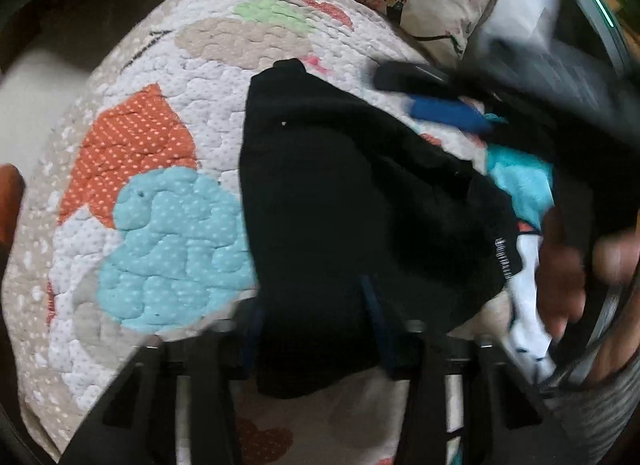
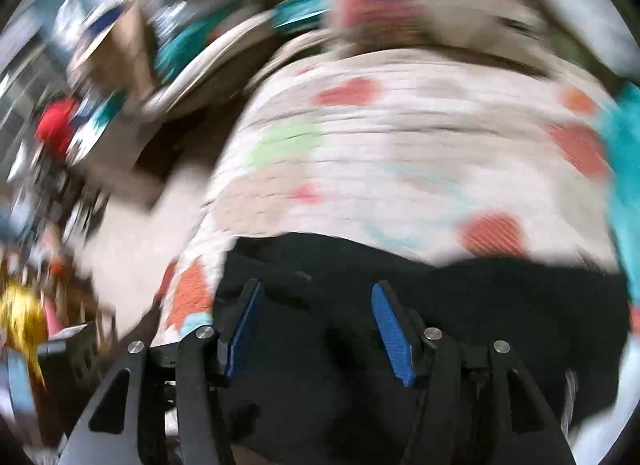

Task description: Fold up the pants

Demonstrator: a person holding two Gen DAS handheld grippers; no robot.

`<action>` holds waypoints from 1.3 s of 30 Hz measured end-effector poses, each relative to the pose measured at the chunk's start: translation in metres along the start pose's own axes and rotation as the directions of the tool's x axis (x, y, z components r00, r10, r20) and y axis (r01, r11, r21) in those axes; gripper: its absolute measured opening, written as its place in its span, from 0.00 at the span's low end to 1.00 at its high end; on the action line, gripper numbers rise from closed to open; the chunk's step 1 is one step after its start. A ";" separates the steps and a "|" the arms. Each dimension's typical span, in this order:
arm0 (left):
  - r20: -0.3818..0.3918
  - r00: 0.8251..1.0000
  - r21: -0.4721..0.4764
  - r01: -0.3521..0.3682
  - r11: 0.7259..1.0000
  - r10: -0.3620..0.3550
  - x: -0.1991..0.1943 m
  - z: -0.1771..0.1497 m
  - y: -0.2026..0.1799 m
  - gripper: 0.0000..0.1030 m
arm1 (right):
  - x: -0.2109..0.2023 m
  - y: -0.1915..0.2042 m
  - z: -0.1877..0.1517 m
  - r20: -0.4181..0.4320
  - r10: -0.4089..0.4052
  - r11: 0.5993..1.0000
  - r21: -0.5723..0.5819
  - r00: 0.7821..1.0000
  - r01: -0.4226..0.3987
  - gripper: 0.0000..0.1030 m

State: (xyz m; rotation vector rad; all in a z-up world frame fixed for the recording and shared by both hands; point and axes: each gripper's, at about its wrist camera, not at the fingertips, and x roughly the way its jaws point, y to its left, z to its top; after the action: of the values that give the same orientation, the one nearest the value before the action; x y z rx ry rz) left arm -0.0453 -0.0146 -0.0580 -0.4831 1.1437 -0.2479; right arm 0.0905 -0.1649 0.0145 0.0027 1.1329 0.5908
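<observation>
Lying between left jaws, pants [image 1: 340, 205]

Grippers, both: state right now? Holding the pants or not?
Left gripper: black pants fill the space between its fingers; a grip cannot be told.
Right gripper: open, jaws apart over the pants, holding nothing.

Black pants [image 1: 340, 205] bunched on quilt [image 1: 168, 193]
</observation>
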 end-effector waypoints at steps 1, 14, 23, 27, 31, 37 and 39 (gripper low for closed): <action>0.000 1.000 0.005 -0.024 1.000 0.024 0.001 0.000 0.001 0.17 | 0.014 0.011 0.009 -0.044 0.008 0.999 -0.050 0.999 -0.010 0.60; -0.034 0.999 -0.085 0.009 0.996 -0.012 -0.016 0.001 0.031 0.07 | 0.090 0.069 0.031 -0.259 -0.023 0.983 -0.184 0.966 -0.026 0.11; -0.025 0.999 -0.177 -0.026 0.984 0.022 -0.044 0.006 0.082 0.08 | 0.103 0.107 0.049 -0.222 0.084 0.984 -0.137 0.971 -0.117 0.11; -0.033 0.999 -0.174 -0.008 0.985 0.002 -0.058 0.004 0.090 0.12 | 0.110 0.107 0.050 -0.214 0.106 0.988 -0.088 0.971 -0.128 0.28; -0.014 1.000 -0.116 -0.027 0.993 0.025 -0.085 -0.001 0.093 0.16 | 0.068 0.067 0.055 -0.110 0.143 0.990 0.010 0.984 -0.142 0.44; 0.029 0.997 -0.086 -0.063 0.994 0.065 -0.100 0.009 0.087 0.29 | -0.014 -0.009 0.012 0.038 -0.025 0.993 0.116 0.999 0.020 0.48; 0.016 0.997 -0.055 -0.069 0.996 0.070 -0.087 0.007 0.070 0.30 | -0.024 -0.013 -0.012 0.043 0.010 0.990 0.141 0.999 -0.016 0.47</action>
State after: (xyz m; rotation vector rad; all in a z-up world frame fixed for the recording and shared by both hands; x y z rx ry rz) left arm -0.0778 0.0856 -0.0191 -0.4921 1.1500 -0.1522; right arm 0.0794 -0.1903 0.0257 0.1441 1.1329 0.5189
